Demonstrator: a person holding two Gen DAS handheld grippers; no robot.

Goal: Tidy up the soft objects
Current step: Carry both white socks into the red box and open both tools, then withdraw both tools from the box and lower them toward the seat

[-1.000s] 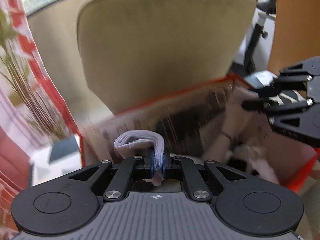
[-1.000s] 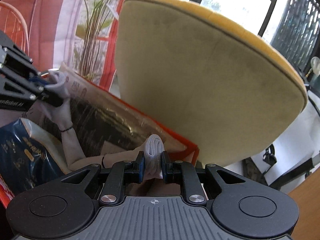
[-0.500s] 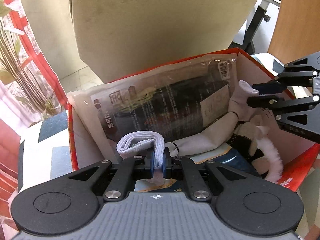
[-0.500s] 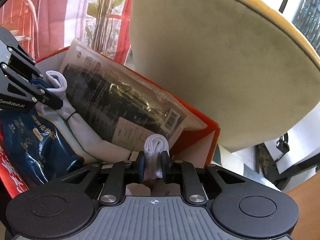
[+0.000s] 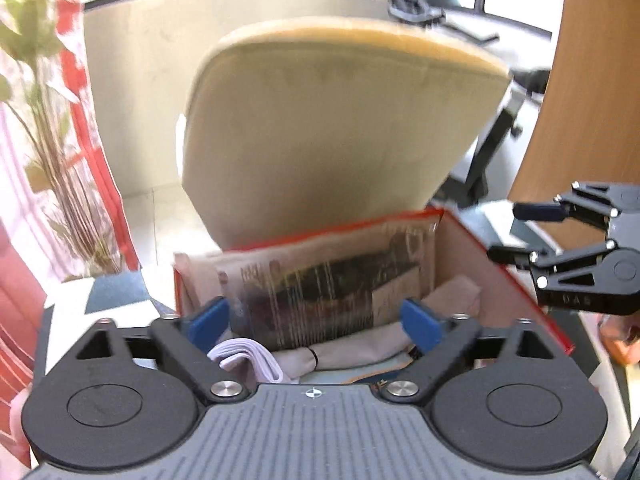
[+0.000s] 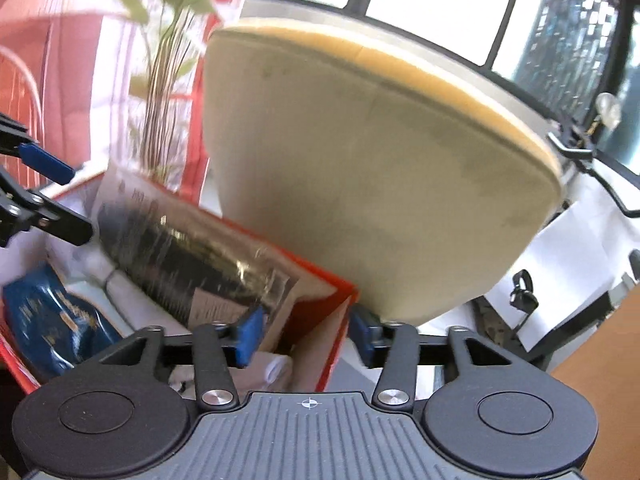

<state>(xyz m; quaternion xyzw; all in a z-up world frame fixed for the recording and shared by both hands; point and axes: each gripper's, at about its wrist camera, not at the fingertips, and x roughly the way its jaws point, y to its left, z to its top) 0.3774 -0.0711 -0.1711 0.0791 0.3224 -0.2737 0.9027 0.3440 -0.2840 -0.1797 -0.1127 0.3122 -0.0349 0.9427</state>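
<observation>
A red box stands in front of a beige chair. A long pale grey garment lies inside it; its white cuff is at the left end, and its other end shows in the right wrist view. My left gripper is open and empty above the box's near side. My right gripper is open and empty, straddling the box's right wall; it also shows in the left wrist view. The left gripper's fingers show at the left of the right wrist view.
A clear plastic packet with dark contents leans on the box's back wall. A blue packet lies at the box's left. The beige chair back rises right behind the box. A potted plant and red-white curtain stand left.
Both grippers have opened and let go of the garment's two ends, which now lie in the box. Both grippers have pulled up and back from the box.
</observation>
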